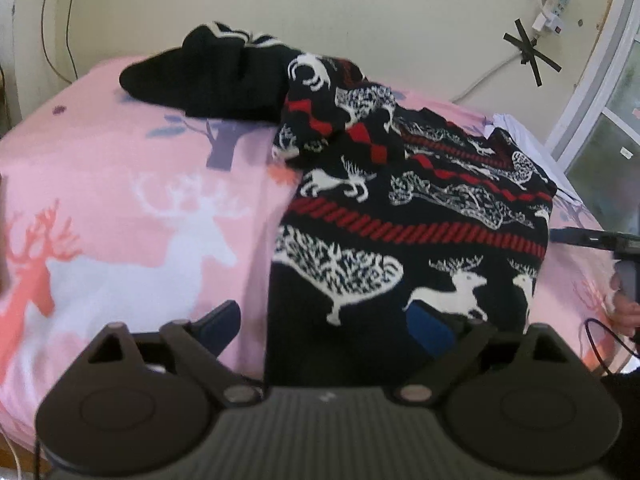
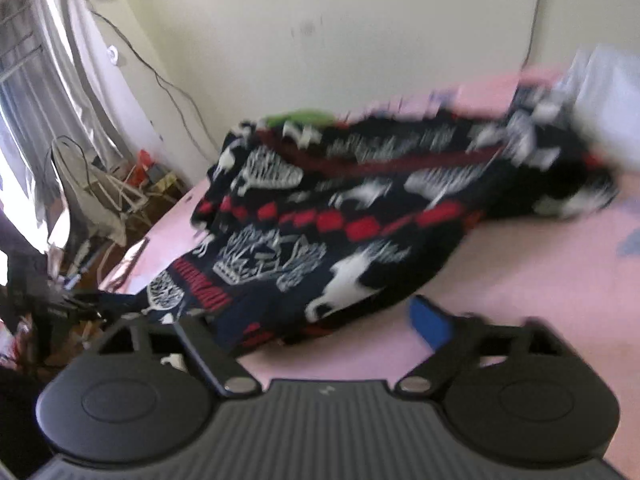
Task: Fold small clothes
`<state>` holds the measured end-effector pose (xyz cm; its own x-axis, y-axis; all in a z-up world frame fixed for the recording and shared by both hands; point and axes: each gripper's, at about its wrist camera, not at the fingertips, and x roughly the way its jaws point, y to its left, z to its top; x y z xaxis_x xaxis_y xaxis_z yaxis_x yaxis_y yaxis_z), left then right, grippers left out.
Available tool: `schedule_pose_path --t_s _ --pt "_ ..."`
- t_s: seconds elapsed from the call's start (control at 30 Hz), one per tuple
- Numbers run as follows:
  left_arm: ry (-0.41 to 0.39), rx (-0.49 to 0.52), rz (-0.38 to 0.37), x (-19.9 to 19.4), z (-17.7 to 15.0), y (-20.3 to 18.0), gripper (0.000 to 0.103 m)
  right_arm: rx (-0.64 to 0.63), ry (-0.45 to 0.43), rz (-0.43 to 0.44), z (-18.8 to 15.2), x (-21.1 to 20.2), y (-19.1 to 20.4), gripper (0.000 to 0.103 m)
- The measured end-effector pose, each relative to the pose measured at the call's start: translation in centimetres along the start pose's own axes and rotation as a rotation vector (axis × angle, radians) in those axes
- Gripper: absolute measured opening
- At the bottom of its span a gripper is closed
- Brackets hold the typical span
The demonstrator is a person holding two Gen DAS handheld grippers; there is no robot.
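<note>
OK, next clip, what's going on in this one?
A person with a gripper in each hand is folding a patterned sweater on a bed with a pink deer-print sheet. The left gripper is open, straddling the sweater's near hem. The right gripper is also open at the sweater's edge; that view is blurred by motion. One black sleeve lies spread out to the side, so the fold looks barely started.
</note>
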<state>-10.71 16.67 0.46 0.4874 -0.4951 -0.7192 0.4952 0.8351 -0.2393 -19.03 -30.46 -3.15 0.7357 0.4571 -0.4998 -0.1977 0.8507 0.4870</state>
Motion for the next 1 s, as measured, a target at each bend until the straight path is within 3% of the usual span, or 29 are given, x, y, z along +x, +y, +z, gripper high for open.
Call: schedule_pose_path --t_s 0.03,0.07,0.1,0.17,0.23,0.3,0.37,0.43,0.47,0.5,0.6,0.67,0.8,0.97,1.0 --pt "0.002 0.000 -0.001 0.1 -0.2 0.0 0.091 0.018 0.015 0.019 0.0 1.3 0.2 0.052" --pt "0.005 0.003 -0.006 0.1 -0.3 0.0 0.085 -0.003 0.003 0.005 0.3 2.1 0.8 0.045" --pt "0.005 0.004 -0.005 0.1 -0.4 -0.1 0.080 -0.030 0.002 -0.005 0.7 2.8 1.6 0.030" --pt "0.003 0.010 0.025 -0.1 -0.5 -0.1 0.030 -0.062 -0.049 -0.018 2.3 3.3 3.0 0.023" --pt "0.001 -0.013 0.040 -0.1 0.0 0.4 0.013 -0.081 -0.118 0.007 4.8 3.7 4.3 0.021" --pt "-0.016 -0.074 0.020 0.1 0.6 1.4 0.012 -0.106 -0.179 -0.031 7.4 5.4 5.8 0.022" --pt "-0.017 -0.114 0.029 0.8 1.2 2.1 0.012 -0.114 -0.166 -0.078 9.2 8.6 6.0 0.034" --pt "-0.014 -0.126 0.033 1.6 1.5 2.2 0.012 -0.109 -0.038 -0.108 10.2 13.3 5.3 0.054" --pt "-0.018 -0.120 0.032 1.7 1.6 2.1 0.012 -0.084 0.021 -0.114 10.1 14.7 4.6 0.054" --pt "-0.017 -0.108 0.038 1.7 1.6 1.8 0.012 -0.062 0.030 -0.107 9.7 14.9 4.1 0.054" --pt "-0.017 -0.081 0.042 1.6 1.5 1.6 0.013 -0.038 -0.061 -0.037 8.6 10.8 3.2 0.062" --pt "-0.011 -0.077 0.033 1.7 1.6 1.7 0.013 -0.038 -0.119 -0.015 7.6 7.5 2.7 0.062" --pt "0.001 -0.084 0.019 2.0 2.1 1.8 0.013 -0.042 -0.093 -0.002 5.3 5.0 2.4 0.062" --pt "0.020 -0.084 0.020 1.7 2.0 1.3 0.013 -0.008 -0.021 0.049 3.0 7.8 2.6 0.060" --pt "0.019 -0.077 0.019 1.5 1.9 1.0 0.013 -0.008 -0.013 0.054 2.8 8.7 2.8 0.042"
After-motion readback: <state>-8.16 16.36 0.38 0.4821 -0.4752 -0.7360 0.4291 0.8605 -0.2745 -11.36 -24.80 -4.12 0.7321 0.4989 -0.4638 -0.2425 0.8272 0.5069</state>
